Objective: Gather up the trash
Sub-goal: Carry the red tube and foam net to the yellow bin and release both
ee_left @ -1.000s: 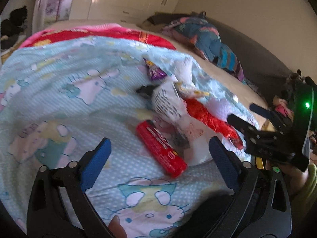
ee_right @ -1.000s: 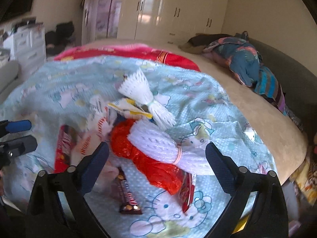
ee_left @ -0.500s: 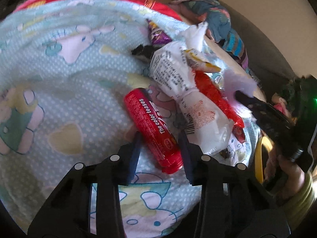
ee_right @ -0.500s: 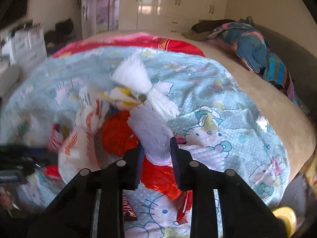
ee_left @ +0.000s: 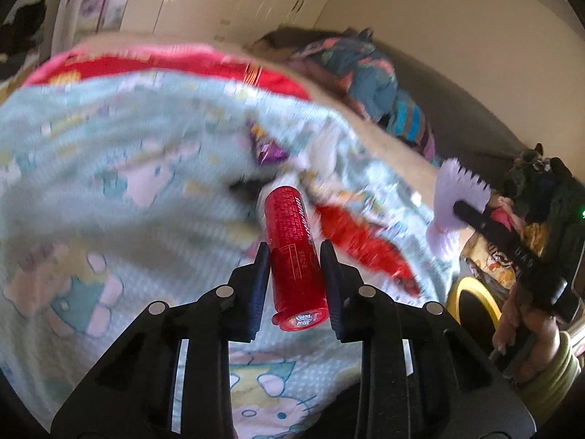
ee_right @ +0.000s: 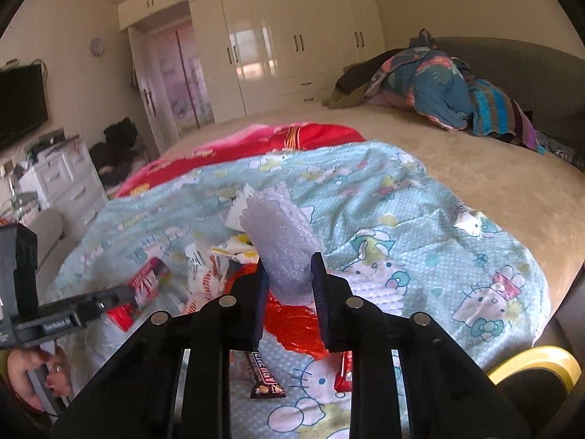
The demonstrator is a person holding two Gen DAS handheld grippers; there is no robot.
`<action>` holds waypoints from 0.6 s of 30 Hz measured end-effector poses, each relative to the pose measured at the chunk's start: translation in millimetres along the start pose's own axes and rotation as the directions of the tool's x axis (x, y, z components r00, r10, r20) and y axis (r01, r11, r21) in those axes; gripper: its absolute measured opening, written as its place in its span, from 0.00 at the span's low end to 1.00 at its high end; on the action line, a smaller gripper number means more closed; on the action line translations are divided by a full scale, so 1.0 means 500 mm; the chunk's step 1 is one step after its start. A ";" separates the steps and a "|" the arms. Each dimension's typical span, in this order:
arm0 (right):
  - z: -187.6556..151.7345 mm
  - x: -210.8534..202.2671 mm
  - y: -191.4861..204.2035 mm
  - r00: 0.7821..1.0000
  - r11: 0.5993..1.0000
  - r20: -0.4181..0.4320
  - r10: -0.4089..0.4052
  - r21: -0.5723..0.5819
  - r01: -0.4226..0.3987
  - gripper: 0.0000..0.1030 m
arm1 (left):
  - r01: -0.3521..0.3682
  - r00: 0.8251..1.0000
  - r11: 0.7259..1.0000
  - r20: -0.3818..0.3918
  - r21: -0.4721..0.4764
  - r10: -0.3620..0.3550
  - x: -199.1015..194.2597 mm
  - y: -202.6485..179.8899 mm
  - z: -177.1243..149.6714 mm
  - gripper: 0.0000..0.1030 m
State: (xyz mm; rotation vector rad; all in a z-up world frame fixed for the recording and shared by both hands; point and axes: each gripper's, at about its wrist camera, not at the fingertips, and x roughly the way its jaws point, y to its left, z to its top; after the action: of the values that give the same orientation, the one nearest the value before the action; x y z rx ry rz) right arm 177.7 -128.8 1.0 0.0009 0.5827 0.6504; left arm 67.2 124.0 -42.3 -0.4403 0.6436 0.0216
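My left wrist camera looks forward along my fingers, close over the blue cartoon blanket [ee_left: 109,190]. My right wrist camera faces the same bed toward the white wardrobe [ee_right: 292,36]. Both share the blanket and red foil wrapper [ee_left: 362,245].

Glossy red tube [ee_left: 294,252], foam netting [ee_right: 281,245]

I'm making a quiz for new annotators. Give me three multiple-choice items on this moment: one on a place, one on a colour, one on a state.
1. Where is the yellow-rimmed bin?
A. on the bed
B. past the blanket's edge, low on the right
C. by the wardrobe

2. What colour is the tube in the left gripper?
A. red
B. green
C. white

3. The right gripper is:
A. open and empty
B. shut on the foam net
C. out of view

Key:
1 B, yellow-rimmed bin sits beyond the blanket.
2 A, left gripper clamps the red tube.
3 B, right gripper pinches the foam net.
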 end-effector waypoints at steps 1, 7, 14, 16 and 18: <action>-0.001 -0.010 -0.004 1.000 1.000 0.007 0.002 0.013 -0.002 0.21 | 0.012 1.000 1.000 0.016 0.014 -0.013 -0.010 -0.011 0.008 0.21; -0.004 -0.069 -0.038 0.998 0.994 0.057 0.010 0.110 -0.016 0.21 | 0.073 0.996 0.994 0.050 0.082 -0.077 -0.029 -0.070 0.027 0.21; -0.010 -0.132 -0.082 0.995 0.982 0.099 -0.008 0.188 -0.011 0.21 | 0.133 0.989 0.980 0.037 0.150 -0.140 -0.020 -0.142 0.018 0.21; -0.016 -0.147 -0.092 0.994 0.978 0.106 -0.020 0.207 -0.002 0.21 | 0.153 0.987 0.974 0.027 0.169 -0.160 -0.016 -0.162 0.014 0.21; -0.025 -0.162 -0.107 0.993 0.973 0.111 -0.037 0.229 0.011 0.21 | 0.170 0.984 0.968 0.017 0.187 -0.176 -0.009 -0.179 0.010 0.21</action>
State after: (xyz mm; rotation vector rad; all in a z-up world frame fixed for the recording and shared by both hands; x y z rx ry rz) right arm 149.6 -220.1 22.5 0.2445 0.5427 0.5529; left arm 80.4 45.2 -1.3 -0.3140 0.5671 -0.1951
